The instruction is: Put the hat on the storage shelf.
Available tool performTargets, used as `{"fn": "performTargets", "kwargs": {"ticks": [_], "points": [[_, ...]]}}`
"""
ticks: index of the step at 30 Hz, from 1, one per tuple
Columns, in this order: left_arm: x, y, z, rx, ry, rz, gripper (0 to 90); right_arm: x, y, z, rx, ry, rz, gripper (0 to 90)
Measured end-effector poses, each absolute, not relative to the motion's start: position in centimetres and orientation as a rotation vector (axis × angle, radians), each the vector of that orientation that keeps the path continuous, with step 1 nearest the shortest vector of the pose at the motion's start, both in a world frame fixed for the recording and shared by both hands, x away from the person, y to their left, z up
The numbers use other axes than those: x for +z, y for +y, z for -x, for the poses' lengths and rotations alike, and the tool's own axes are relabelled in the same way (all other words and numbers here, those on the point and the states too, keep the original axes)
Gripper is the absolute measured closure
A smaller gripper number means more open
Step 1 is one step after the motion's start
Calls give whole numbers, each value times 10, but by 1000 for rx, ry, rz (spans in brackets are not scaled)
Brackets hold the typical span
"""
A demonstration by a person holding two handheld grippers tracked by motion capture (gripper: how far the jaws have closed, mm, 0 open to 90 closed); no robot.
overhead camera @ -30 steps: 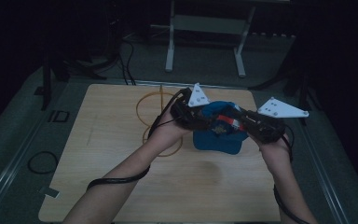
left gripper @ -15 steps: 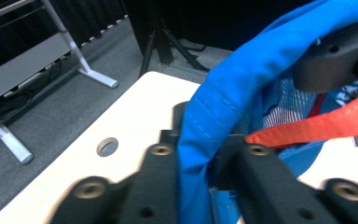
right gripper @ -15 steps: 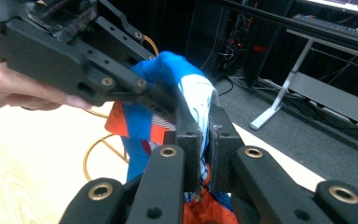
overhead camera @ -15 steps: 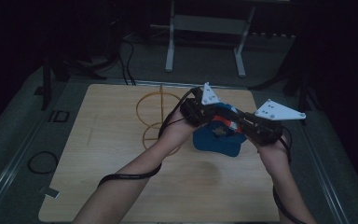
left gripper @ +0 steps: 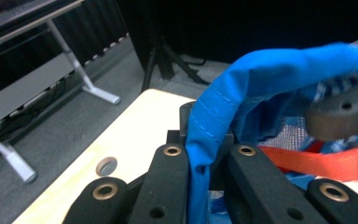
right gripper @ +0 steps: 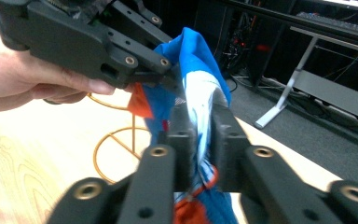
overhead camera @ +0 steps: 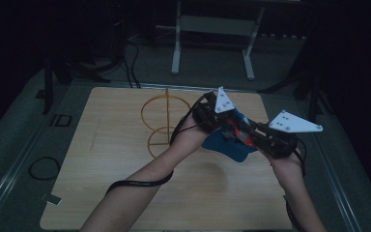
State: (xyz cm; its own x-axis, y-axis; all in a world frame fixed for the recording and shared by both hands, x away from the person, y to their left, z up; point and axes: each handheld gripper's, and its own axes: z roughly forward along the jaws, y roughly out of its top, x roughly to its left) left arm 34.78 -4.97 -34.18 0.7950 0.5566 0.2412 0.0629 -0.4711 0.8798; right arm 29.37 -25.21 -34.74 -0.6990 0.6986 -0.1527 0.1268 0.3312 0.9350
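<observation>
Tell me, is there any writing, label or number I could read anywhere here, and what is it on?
"ID": dark letters on the grey floor beside the wooden table's left edge, high view.
The blue cloth held in both grippers carries white and red areas, but no letters can be made out on it.
The grey plates on the grippers bear only small dots, no text.

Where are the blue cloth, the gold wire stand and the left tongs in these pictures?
blue cloth (left gripper: 261,84): left gripper view, on its folded upper edge.
gold wire stand (overhead camera: 165,112): high view, on its upper ring.
left tongs (left gripper: 208,156): left gripper view, between the tips, shut on the cloth.
</observation>
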Motion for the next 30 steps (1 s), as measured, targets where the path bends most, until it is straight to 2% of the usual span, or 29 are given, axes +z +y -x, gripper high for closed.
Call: {"fn": "performTargets", "kwargs": {"ticks": [2,6,10,14,20,30], "points": [[-340,-51,-346,628,444,-1998,894,-348,-256,-290,1401,2065,-714,714],[-337,-51,-342,619,399,-1995,894,-347,-262,-280,1416,2050,-657,509],[-336,-44,-341,613,379,-1983,894,-343,-273,-272,1501,2042,-628,427],[-337,-31,-339,577,288,-1946,893,-338,-287,-265,1536,2023,-606,431],[-336,-11,-334,530,169,-1913,893,-346,-298,-263,1556,2044,-618,492],[-337,17,-337,385,63,-1798,892,-369,-285,-254,1583,2110,-582,536]]}}
